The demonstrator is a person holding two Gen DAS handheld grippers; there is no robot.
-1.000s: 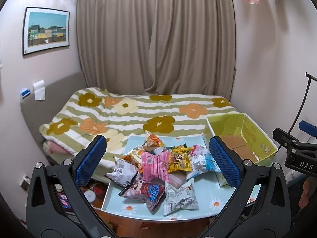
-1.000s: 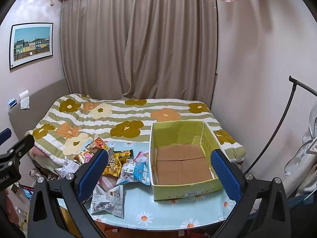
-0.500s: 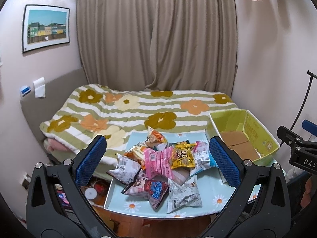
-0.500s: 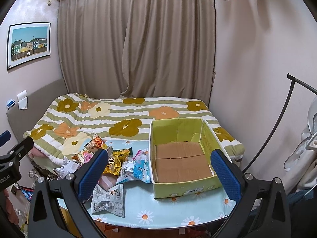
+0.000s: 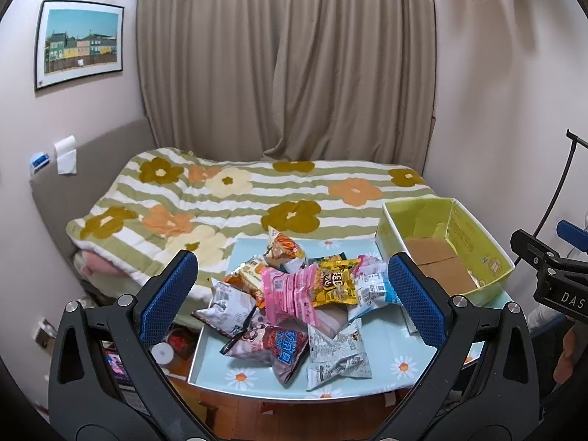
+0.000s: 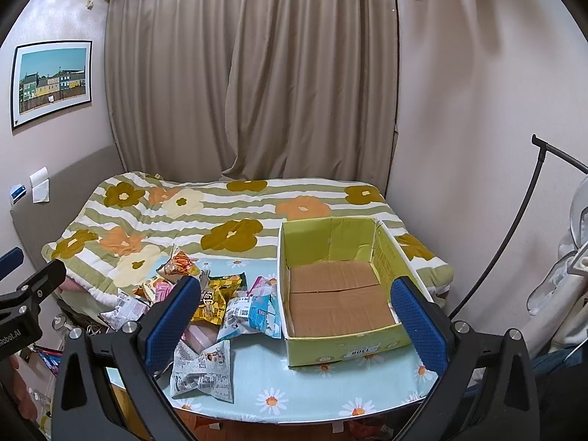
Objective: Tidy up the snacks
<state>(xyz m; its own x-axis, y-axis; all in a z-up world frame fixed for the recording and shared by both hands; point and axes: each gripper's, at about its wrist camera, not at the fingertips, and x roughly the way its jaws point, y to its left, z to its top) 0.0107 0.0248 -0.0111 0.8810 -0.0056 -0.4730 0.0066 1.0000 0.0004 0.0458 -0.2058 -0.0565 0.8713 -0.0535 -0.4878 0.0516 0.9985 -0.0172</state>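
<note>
- compared with a second ago, the pile of snack packets (image 5: 294, 305) is seen lower and slightly farther off in the left wrist view, with more of the curtain (image 5: 286, 66) and wall above it; the left gripper (image 5: 294, 294) appears to have been raised and drawn back a little.
- a similar small shift is seen in the right wrist view: the green cardboard box (image 6: 345, 343) sits a touch lower in the frame, so the right gripper (image 6: 297, 312) seems to have been lifted slightly too.
- nothing on the table (image 5: 367, 386) has been moved; the packets are found in the same heap as before.
- the left gripper is held spread wide, its blue pads (image 5: 169, 294) well apart, and nothing is gripped between them.
- the right gripper is likewise spread wide, with nothing held.
- the snacks are heaped on the left part of the daisy-print table, in front of the bed (image 5: 239, 198): a pink packet (image 5: 290, 294) and a yellow packet (image 5: 336, 283) lie on top, a grey-white packet (image 5: 336, 360) lies nearest the front edge, and a blue-white packet (image 6: 253, 312) lies just beside the box's left wall.
- the box stands on the right part of the table, open-topped; only its bare cardboard floor is visible.
- the task is judged to be at its very start: no packet has yet been put in the box, and the small pull-back is read as a settling of aim before a first reach.
</note>
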